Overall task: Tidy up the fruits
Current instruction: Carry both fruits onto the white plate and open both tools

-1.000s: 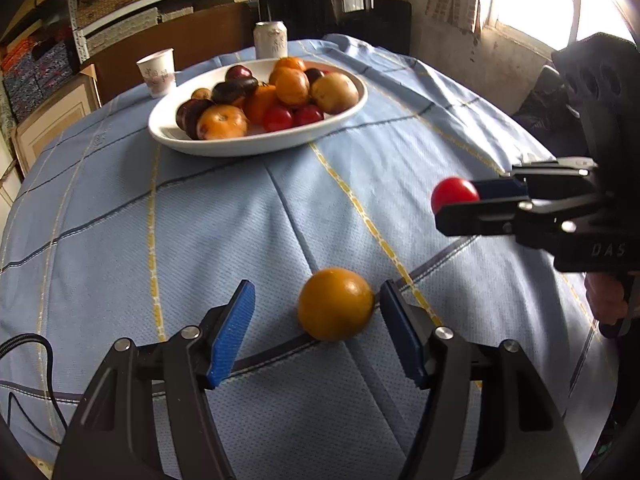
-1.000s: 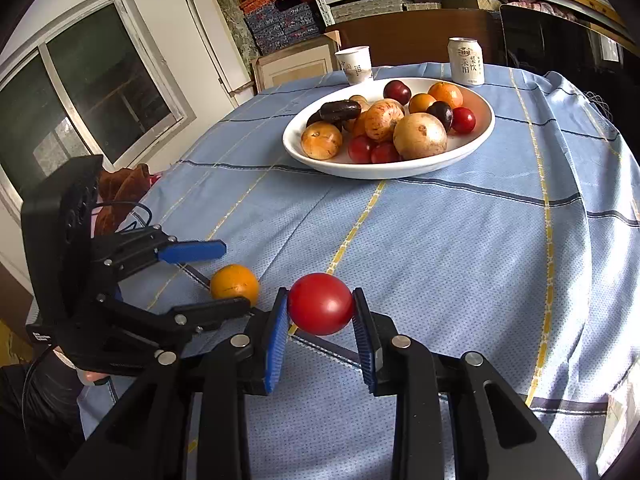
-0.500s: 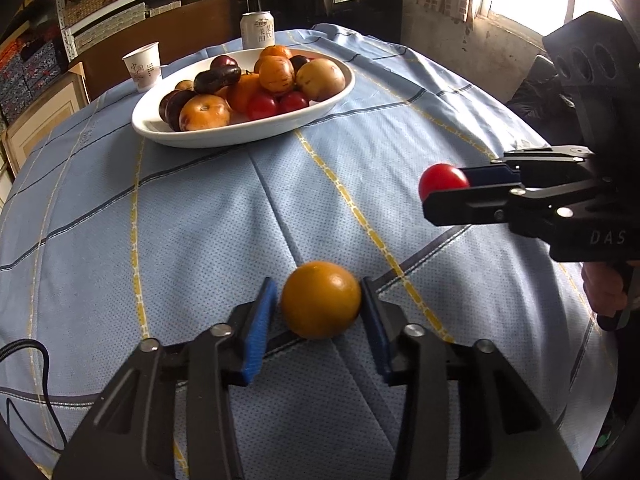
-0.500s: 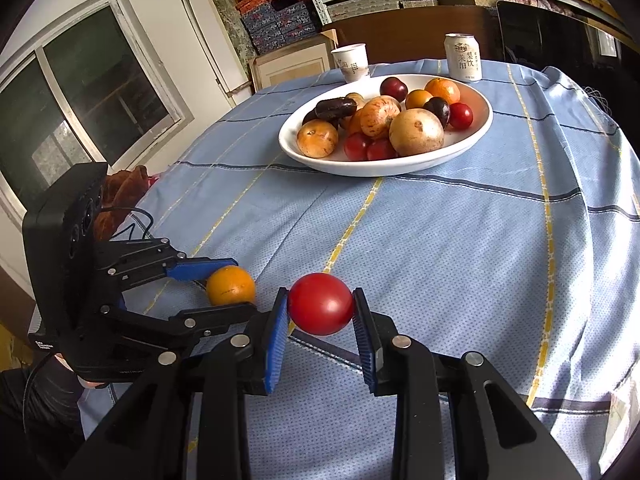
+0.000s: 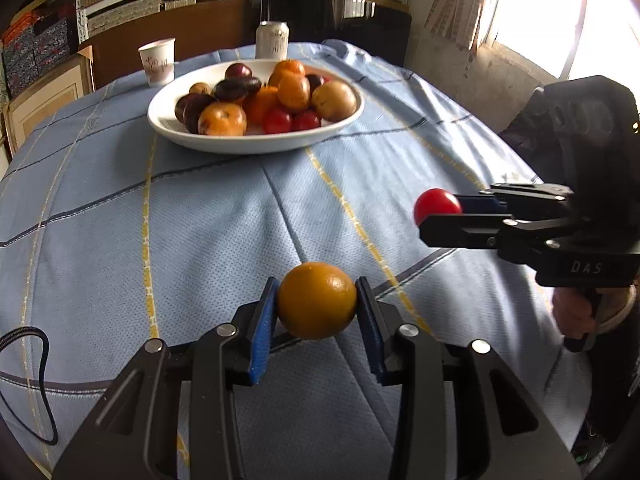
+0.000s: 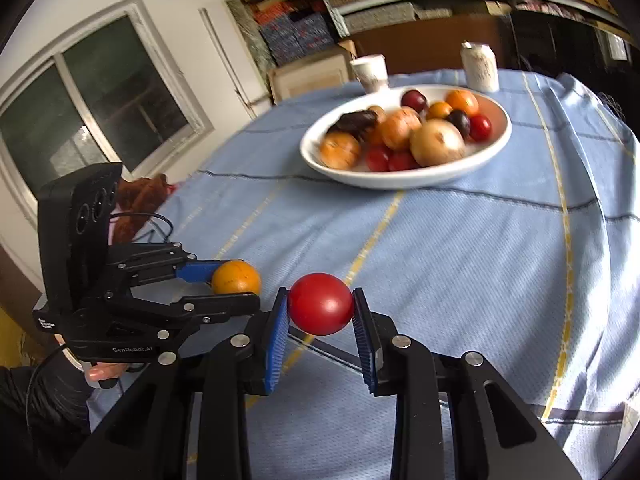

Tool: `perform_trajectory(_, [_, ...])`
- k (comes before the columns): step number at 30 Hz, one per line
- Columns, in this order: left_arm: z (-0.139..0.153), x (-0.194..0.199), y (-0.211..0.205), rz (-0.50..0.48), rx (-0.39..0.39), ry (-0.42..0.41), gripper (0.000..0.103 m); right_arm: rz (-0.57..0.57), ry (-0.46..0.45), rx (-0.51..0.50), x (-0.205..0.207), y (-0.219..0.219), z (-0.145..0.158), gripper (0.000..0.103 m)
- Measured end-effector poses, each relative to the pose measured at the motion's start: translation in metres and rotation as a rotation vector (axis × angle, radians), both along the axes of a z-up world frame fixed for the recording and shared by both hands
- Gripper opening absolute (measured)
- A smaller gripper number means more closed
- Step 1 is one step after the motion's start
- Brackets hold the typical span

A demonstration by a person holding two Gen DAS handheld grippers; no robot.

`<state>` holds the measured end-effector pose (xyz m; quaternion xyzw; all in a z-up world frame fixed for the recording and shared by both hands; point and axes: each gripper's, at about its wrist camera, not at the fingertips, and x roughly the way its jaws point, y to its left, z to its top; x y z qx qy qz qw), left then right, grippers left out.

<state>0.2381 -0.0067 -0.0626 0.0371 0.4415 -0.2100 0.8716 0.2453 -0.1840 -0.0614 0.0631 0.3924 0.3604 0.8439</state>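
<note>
Left gripper (image 5: 317, 312) had just closed, blue pads clamping orange (image 5: 317, 300) at lower centre of frame. Right gripper (image 6: 321, 314) gripped red tomato (image 6: 321, 303), lower centre. Fruit plate (image 5: 256, 142) sat upper centre on blue tablecloth (image 5: 200, 220).

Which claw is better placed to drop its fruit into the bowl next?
Neither clearly. The right claw grips the tomato, the left claw the orange, both similarly short of the bowl.

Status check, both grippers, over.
Left gripper shut on round orange fruit. Right gripper shut on round red fruit. White bowl ahead, path clear.
</note>
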Motion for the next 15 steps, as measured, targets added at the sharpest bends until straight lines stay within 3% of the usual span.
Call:
perform_trajectory(3, [0.014,-0.003,0.006,-0.005,-0.032,-0.006,0.038,0.031,-0.003,0.069,-0.001,0.000,0.009,0.032])
perform_trajectory(8, [0.043,0.018,0.024,0.015,-0.034,-0.024,0.038,0.008,-0.044,0.081,0.013,0.003,0.026,0.032])
perform_trajectory(12, [0.062,0.059,0.035,0.089,-0.032,-0.054,0.038,-0.122,-0.112,0.092,0.044,0.000,0.046,0.032])
perform_trajectory(15, [0.074,0.097,0.031,0.159,0.028,-0.122,0.038,-0.251,-0.191,0.078,0.074,-0.003,0.057,0.032])
